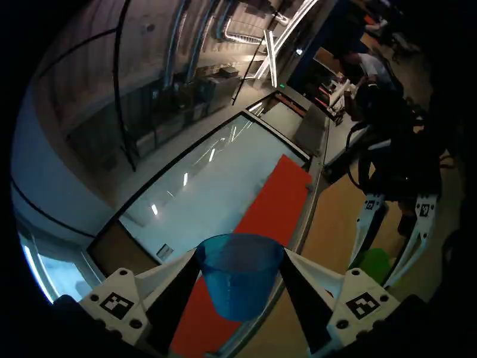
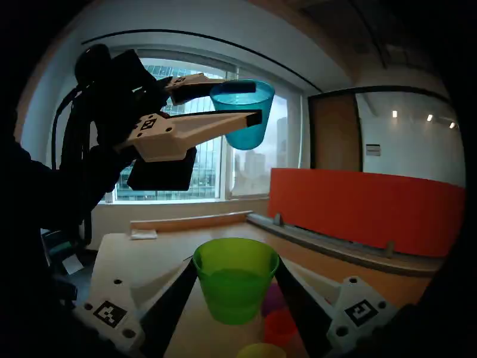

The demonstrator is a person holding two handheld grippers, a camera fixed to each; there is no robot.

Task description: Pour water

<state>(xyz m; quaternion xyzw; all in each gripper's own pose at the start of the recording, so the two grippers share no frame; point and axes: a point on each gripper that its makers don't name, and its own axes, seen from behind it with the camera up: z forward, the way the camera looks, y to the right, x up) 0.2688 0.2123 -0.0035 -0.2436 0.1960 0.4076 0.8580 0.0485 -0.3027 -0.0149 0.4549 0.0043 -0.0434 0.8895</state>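
Window point(image 2: 208, 173) behind left gripper point(image 2: 257, 102) clamping blue cup point(image 2: 245, 134), right gripper point(image 2: 235, 262) clamping green cup point(image 2: 234, 292), orange partition point(image 2: 369, 209) alongside

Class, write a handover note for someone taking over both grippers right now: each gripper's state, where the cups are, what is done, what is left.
Left gripper: jaws shut on the blue cup, held high and upright.
Right gripper: jaws shut on the green cup, low over the wooden table, mouth up.
Nearby: purple, orange and yellow cups appear just below the green cup.
Done: both cups gripped and lifted.
Left: no stream shows, so the pour looks not yet started. I cannot tell whether either cup holds water.
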